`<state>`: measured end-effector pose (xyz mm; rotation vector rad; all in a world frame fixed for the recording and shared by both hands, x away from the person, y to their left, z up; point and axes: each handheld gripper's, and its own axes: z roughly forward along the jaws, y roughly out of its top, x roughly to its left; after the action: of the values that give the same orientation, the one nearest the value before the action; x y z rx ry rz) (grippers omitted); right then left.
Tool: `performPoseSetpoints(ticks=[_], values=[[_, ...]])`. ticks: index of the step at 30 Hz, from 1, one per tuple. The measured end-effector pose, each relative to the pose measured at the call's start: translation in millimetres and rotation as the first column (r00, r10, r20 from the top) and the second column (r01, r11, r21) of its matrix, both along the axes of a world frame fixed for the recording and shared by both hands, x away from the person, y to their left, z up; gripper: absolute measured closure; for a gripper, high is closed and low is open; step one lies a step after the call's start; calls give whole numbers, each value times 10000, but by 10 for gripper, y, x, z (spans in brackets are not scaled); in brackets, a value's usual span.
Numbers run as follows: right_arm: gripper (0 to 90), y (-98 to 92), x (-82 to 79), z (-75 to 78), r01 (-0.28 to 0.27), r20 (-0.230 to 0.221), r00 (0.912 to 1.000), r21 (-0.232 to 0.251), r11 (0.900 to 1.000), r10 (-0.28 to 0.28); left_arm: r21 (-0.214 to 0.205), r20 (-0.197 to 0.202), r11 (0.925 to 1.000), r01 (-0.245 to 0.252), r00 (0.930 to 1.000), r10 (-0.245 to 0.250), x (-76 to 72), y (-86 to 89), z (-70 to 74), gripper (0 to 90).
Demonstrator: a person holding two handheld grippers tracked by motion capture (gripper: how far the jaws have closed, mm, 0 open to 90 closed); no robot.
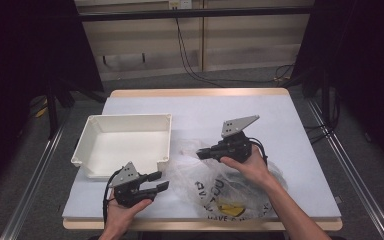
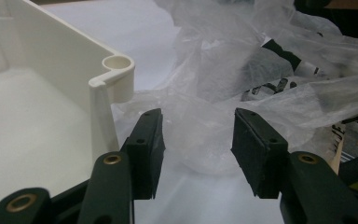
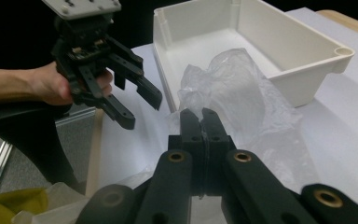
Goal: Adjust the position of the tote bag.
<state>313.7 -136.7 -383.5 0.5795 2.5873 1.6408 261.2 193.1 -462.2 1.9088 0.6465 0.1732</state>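
- My right gripper (image 3: 199,116) has its jaws pressed together on a fold of the clear plastic bag (image 1: 225,187), pinching the film near its upper edge, beside the white plastic bin (image 1: 122,142).
- My left gripper (image 2: 196,140) stands with its jaws apart, nothing clamped; the bag's crumpled edge lies just ahead of the pads (image 2: 151,135), not between them yet.
- The bag lies on the table (image 1: 290,130) to the right of the bin, its near part printed with black lettering and something yellow inside (I cannot tell what it is).
- As I judge it, the step is to get a second hold on the bag's mouth: I would ease the left gripper forward until a single layer sits between the pads, then close.
- I would keep clear of the bin's corner post (image 2: 118,70), which stands just beside the left jaw.
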Motion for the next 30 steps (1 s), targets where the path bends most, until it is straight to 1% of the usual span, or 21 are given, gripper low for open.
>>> performPoseSetpoints(ticks=[2,4,5,6,7,8,10,12,14,18,19,20,21,22,23,24,25,27,28,29,30], values=[[900,-15,-22,12,3,71,10000,79,10000,-4,36,-86,10000,53,9999,-53,24,-27,-18,559],[900,-21,-42,16,-1,102,9999,96,10000,0,163,-32,9999,-30,10000,30,37,-39,-22,599],[900,-25,-50,14,5,136,9999,96,10000,-6,170,-41,9999,-23,10000,24,51,-44,-29,601],[900,-39,-58,9,27,146,9999,136,9999,-29,252,-24,9997,-37,10000,38,67,-49,-37,640],[900,-39,-58,9,27,146,9999,136,9999,-29,306,-86,9994,-160,9998,163,78,-60,-41,640],[900,-51,-59,7,58,173,9998,150,9999,-61,264,-146,9996,-63,9999,67,96,-63,-49,640],[900,-90,-67,6,166,191,9997,289,9994,-171,357,-182,9993,-147,9997,153,118,-75,-65,640],[900,-130,-80,8,260,207,9994,319,9992,-267,255,-291,9996,-146,9995,153,147,-83,-80,639],[900,-182,-96,22,359,278,9989,348,9987,-369,163,-434,9997,-154,9989,161,173,-106,-95,617],[900,-222,-119,39,409,331,9986,428,9982,-423,393,-440,9992,32,9990,-15,184,-161,-108,620],[900,-233,-127,43,409,320,9986,459,9981,-424,384,-458,9992,139,9989,-122,189,-167,-111,635],[900,-253,-140,52,459,391,9981,471,9978,-477,385,-464,9991,192,9988,-174,196,-170,-115,705],[900,-263,-146,56,460,385,9981,511,9976,-480,338,-486,9993,183,9987,-167,203,-178,-120,745],[900,-263,-146,56,460,385,9981,511,9976,-480,349,-521,9990,295,9983,-276,211,-183,-122,745],[900,-273,-153,59,497,425,9978,493,9975,-518,404,-471,9988,263,9986,-243,207,-193,-118,794],[900,-280,-164,61,491,427,9978,501,9975,-512,391,-446,9986,353,9984,-335,208,-196,-114,842],[900,-292,-177,62,508,436,9976,493,9975,-529,332,-512,9985,445,9978,-428,208,-201,-109,876],[900,-319,-201,58,555,475,9972,517,9971,-579,366,-498,9979,529,9975,-511,196,-206,-97,900],[900,-337,-212,54,595,495,9968,516,9969,-620,242,-539,9981,567,9970,-553,189,-209,-91,900],[900,-357,-219,49,627,489,9966,578,9964,-656,232,-464,9979,607,9971,-595,186,-204,-76,900],[900,-381,-225,43,698,502,9961,631,9956,-730,107,-456,9978,654,9969,-648,180,-200,-56,900]])
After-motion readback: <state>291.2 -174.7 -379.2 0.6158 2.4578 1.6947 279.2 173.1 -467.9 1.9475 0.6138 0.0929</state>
